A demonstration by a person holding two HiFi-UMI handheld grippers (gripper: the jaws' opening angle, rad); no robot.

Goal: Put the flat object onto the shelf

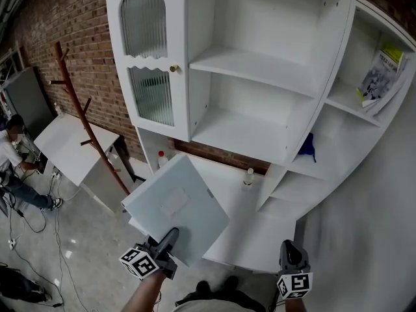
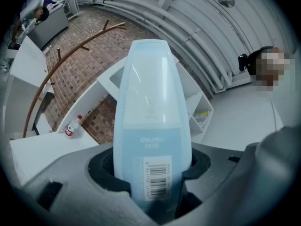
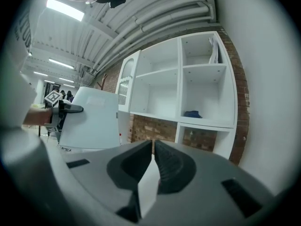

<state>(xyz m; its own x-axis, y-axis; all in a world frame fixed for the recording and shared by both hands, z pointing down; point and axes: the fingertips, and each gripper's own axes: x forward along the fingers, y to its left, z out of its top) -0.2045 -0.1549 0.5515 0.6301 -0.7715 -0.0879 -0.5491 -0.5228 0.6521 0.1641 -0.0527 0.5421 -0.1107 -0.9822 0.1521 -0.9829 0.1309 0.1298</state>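
A pale blue flat folder (image 1: 175, 207) is gripped at its near edge by the left gripper (image 1: 170, 236) and held tilted over the white counter (image 1: 253, 229), in front of the shelf unit (image 1: 255, 64). The right gripper (image 1: 290, 247) is seen low on the right, by the counter's front edge. A little bottle (image 1: 248, 177) is parked on the counter, a blue cloth (image 1: 307, 147) is tucked in a right-hand cubby, and booklets (image 1: 380, 77) are leaned in the top one.

Two tongs (image 1: 170, 238) (image 1: 290, 247), one flat object (image 1: 175, 203), two bottles (image 1: 162, 158) (image 1: 248, 176), one blue cloth (image 1: 307, 147).
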